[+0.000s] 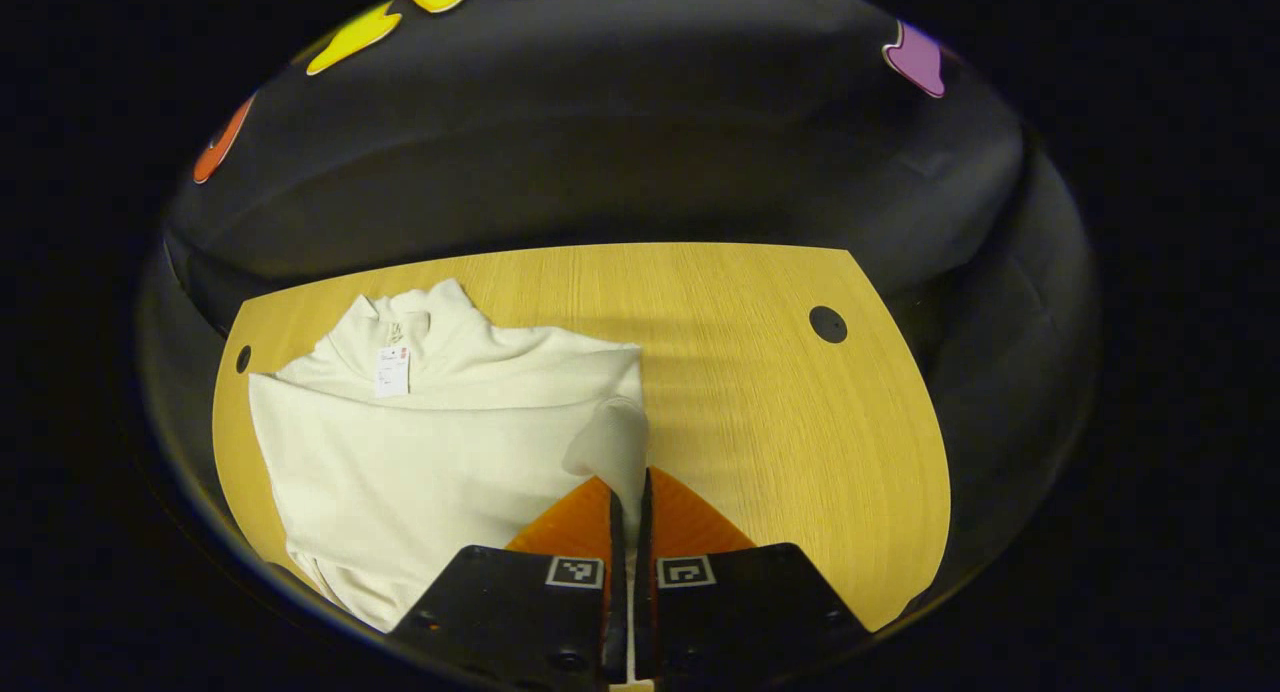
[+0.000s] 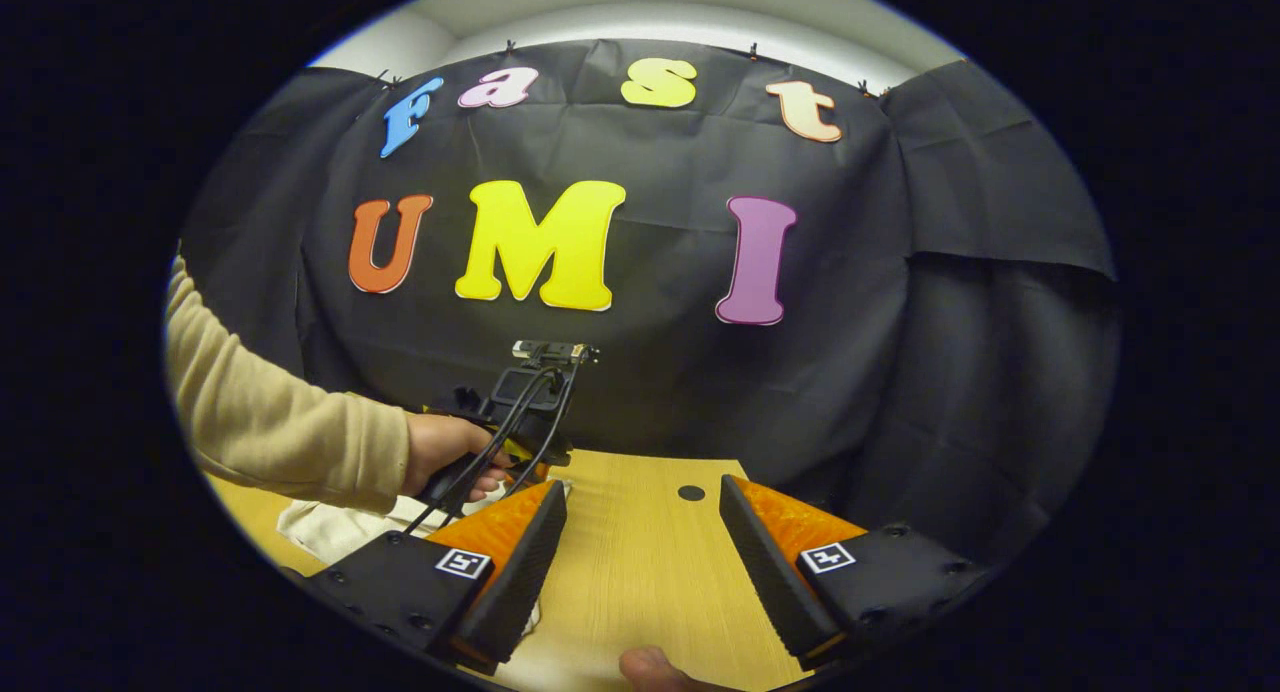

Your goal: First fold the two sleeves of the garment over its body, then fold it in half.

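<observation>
your left hand-held gripper (image 1: 628,512) pinches a sleeve (image 1: 612,442) of the white garment (image 1: 420,452) at the bench's (image 1: 760,392) left side; lay it across the body. right hand-held gripper (image 2: 640,542) gapes, holding nothing.

Light wooden table with lengthwise grain (image 1: 760,372), rounded far corners, front edge curving out of sight. Two round dark holes through top: one near far right corner (image 1: 828,324), smaller-looking one near far left edge (image 1: 243,358).

White long-sleeved high-neck knit garment (image 1: 420,452) lies flat on left half of table, collar toward far edge, white paper tag (image 1: 392,372) on it just below collar. Right half of tabletop bare wood.

In right gripper view, same table (image 2: 640,572) with dark hole (image 2: 691,493) near far edge, white cloth (image 2: 330,527) at left.
</observation>
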